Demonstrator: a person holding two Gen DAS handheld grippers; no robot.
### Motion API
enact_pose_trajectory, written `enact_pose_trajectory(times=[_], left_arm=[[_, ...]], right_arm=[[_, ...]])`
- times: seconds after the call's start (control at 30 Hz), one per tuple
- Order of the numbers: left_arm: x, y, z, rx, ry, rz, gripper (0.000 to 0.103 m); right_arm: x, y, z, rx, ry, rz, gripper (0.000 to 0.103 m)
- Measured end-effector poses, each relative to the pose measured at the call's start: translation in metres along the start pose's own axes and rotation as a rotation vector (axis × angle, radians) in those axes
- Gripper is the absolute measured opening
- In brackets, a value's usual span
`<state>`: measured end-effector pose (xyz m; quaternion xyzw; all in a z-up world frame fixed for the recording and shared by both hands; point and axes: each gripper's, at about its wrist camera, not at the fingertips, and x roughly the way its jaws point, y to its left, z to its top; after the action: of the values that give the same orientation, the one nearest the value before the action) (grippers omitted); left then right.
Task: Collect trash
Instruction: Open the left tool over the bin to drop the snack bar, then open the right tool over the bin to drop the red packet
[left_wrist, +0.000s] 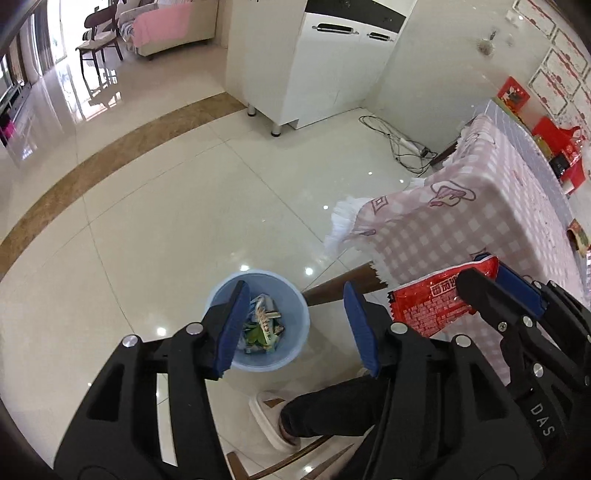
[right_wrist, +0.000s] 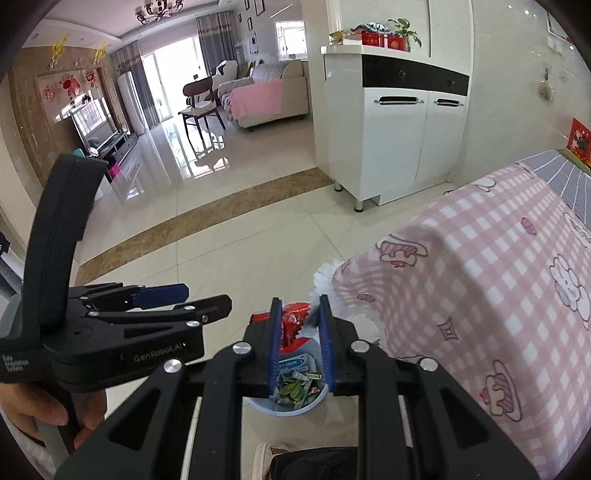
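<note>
A light blue trash bin (left_wrist: 295, 334) stands on the tiled floor with several wrappers inside; it also shows in the right wrist view (right_wrist: 317, 400). My left gripper (left_wrist: 293, 301) is open and empty, held above the bin. My right gripper (right_wrist: 297, 308) is shut on a red snack wrapper (right_wrist: 290, 323), held above the bin. In the left wrist view the right gripper (left_wrist: 491, 280) shows at the right, with the red wrapper (left_wrist: 428, 302) hanging out to its left beside the table edge.
A table (left_wrist: 480, 214) with a pink checked cloth stands to the right, red items at its far end. A white cabinet (left_wrist: 332, 66) stands behind, cables on the floor beside it. The person's slippered foot (left_wrist: 269, 417) is near the bin.
</note>
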<state>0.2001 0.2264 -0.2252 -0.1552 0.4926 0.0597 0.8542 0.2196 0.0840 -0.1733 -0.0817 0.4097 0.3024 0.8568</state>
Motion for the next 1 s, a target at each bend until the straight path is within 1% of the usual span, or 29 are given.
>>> enact_pose_trajectory(times=[0.1, 0.3, 0.5, 0.87, 1.0], left_arm=[[-0.002, 0.000, 0.000, -0.011, 0.002, -0.014, 0.053], [-0.012, -0.002, 0.001, -0.008, -0.025, -0.010, 0.054], [-0.016, 0.001, 0.003, -0.016, -0.036, -0.007, 0.054], [-0.026, 0.017, 0.009, -0.059, -0.078, 0.025, 0.054], [-0.027, 0.026, 0.012, -0.081, -0.087, 0.033, 0.054]], right_arm=[[0.005, 0.000, 0.000, 0.004, 0.008, 0.004, 0.019], [0.009, -0.006, 0.006, 0.010, 0.010, 0.009, 0.019], [0.011, 0.000, 0.007, 0.002, 0.007, 0.012, 0.019], [0.019, 0.010, 0.016, -0.017, 0.000, 0.024, 0.019], [0.024, 0.015, 0.021, -0.020, -0.005, 0.027, 0.021]])
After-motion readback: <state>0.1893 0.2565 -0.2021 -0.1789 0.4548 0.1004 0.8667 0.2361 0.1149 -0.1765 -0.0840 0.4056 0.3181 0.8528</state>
